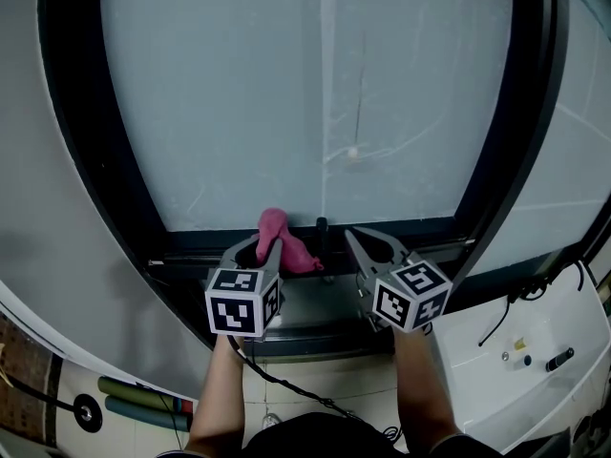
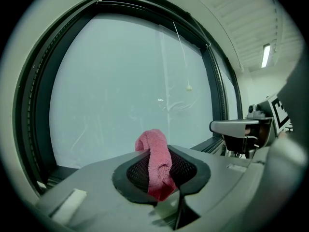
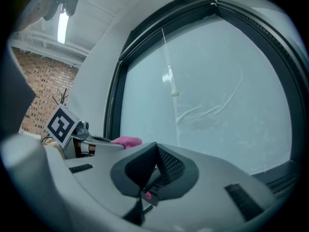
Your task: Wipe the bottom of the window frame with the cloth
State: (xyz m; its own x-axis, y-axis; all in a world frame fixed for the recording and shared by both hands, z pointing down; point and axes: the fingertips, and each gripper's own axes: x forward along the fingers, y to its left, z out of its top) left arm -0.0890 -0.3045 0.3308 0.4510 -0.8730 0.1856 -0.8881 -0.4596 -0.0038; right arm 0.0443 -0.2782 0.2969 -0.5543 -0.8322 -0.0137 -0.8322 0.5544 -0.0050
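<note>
Both forearms (image 1: 218, 389) reach forward side by side. The grey left gripper (image 1: 267, 248) clamps a pink terry cloth (image 1: 275, 223). The grey right gripper (image 1: 368, 246) has its jaws pressed together, empty.

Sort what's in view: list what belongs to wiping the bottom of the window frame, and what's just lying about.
For the job:
- pink cloth, clamped in the left gripper
- bottom of the window frame
- right gripper, shut and empty

Lying about:
- pull cord against the glass
- green rolls, lower left
- white surface with a black cable, lower right

cloth (image 1: 284, 242) pink | window frame (image 1: 110, 160) black | glass (image 1: 305, 93) pale grey-blue
</note>
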